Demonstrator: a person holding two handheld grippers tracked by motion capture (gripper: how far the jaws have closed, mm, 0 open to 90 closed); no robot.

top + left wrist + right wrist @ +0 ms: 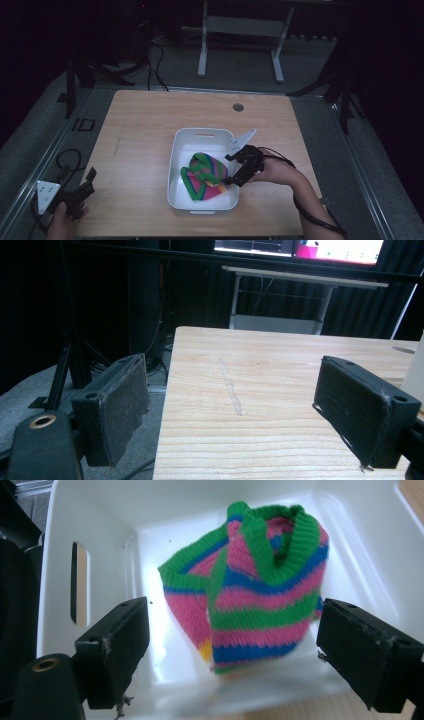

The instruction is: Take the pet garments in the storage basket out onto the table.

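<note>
Knit garment (206, 176), striped pink/green/blue with a small yellow patch, sits bunched inside white bin (176, 150) at table centre. In the high view it fills the bin's 5 o'clock half; the floor toward 11 o'clock is bare.

Right gripper (235, 172) is at the bin's 3 o'clock rim, tips over the wall and pointing toward 9 o'clock at the garment. Jaws spread wide, nothing clamped. In the right gripper view (232, 655) the garment (250, 585) lies between and beyond the two black pads (117, 647), one pad low at 8 o'clock, the other at 4 o'clock. Cannot tell if either pad touches the knit; they look just short of it. Green ribbed collar faces 12 o'clock in that view, and a handle slot (74, 582) in the bin wall sits at 9 o'clock. Right hand (276, 172) comes in from 4 o'clock, cable trailing along the forearm.

Left gripper (82, 187) sits at the table's 8 o'clock corner, well apart from the bin, held by the left hand (62, 220). Its own view (240, 410) shows jaws open and empty over bare wooden table (270, 370), left pad hanging past the table edge. A faint scratch (230, 387) runs toward 12 o'clock between them.
</note>
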